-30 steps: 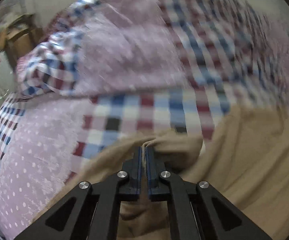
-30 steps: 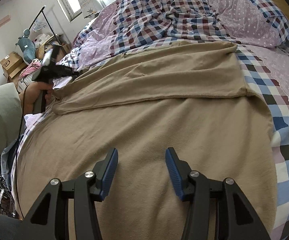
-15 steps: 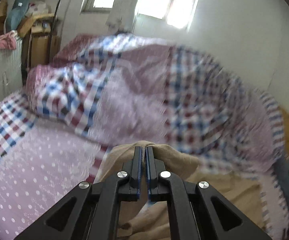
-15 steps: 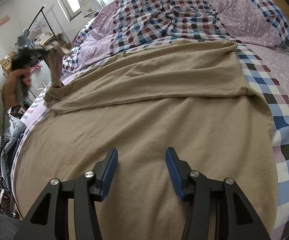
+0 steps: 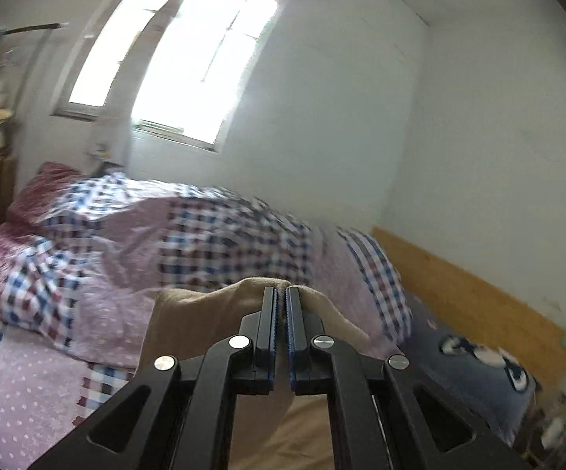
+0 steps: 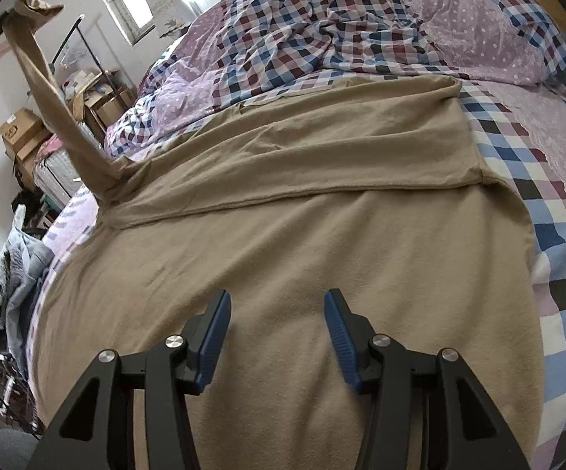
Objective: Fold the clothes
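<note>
**Left gripper lifts a sleeve clear of the bed**

The left gripper (image 5: pixel 279 293) is seen clamped fully shut on a fold of the tan garment (image 6: pixel 283 235), which is spread across most of the bed (image 6: pixel 557 274) over checked and dotted bedding (image 6: pixel 361 19). A second ago the pinched cloth was held low against the bedding; it has since been raised well above the bed, so that the sleeve (image 6: pixel 48 90) is now drawn up as a taut strip from the garment's left side. This is judged to be the start of a sleeve fold: the strip has been freed and can next be carried inward over the body panel. The right gripper (image 6: pixel 277 337) is held wide open just above the near part of the garment, nothing being gripped; contact with the cloth cannot be told.
</note>
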`<state>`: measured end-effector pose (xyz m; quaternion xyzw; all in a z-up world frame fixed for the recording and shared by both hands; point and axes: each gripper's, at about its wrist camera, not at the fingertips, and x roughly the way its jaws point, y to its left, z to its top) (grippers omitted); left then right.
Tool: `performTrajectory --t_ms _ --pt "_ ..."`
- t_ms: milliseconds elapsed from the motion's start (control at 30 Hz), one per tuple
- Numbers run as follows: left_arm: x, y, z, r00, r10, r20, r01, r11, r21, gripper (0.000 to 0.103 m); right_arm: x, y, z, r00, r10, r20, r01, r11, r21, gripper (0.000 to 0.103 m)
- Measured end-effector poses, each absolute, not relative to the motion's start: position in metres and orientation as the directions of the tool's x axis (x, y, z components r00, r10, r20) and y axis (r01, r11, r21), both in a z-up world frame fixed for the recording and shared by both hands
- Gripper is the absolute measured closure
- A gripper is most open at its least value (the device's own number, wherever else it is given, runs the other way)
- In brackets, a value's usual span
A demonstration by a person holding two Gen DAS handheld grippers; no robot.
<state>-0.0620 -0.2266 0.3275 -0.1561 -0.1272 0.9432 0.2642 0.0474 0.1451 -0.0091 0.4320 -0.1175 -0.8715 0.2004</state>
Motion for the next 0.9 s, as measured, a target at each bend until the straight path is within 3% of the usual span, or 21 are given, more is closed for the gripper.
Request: performTrajectory --t_ms 167,367,500,667,767,900 --pt "-0.066 -0.155 0.320 -0.736 0.595 -0.323 -0.528 -0.803 -0.275 0.100 0.043 0.160 -0.004 -0.552 -0.496 -0.670 0.203 -0.860 0.469 0.050" --pt "-0.072 -0.075 0.285 -0.644 0.619 -0.449 -0.535 -0.784 -0.314 0.100 0.038 0.179 0.001 -0.563 -0.548 -0.618 0.152 -0.804 0.575 0.050" --pt "-0.080 -0.027 0.260 -0.604 0.577 -0.549 -0.518 -0.808 -0.280 0.100 0.036 0.194 0.004 -0.568 -0.598 -0.566 0.120 -0.740 0.662 0.050" --pt "-0.109 0.008 0.232 -0.601 0.480 -0.639 -0.440 -0.866 -0.236 0.100 0.033 0.203 0.005 -0.579 -0.587 -0.566 0.082 -0.732 0.676 0.049" --pt "-0.123 0.008 0.231 -0.664 0.427 -0.614 -0.355 -0.903 -0.244 0.100 0.032 0.207 0.007 -0.587 -0.587 -0.558 0.068 -0.722 0.688 0.049" --pt "-0.118 -0.004 0.243 -0.774 0.432 -0.462 -0.320 -0.898 -0.304 0.099 0.032 0.214 0.012 -0.608 -0.580 -0.542 0.062 -0.716 0.695 0.049"
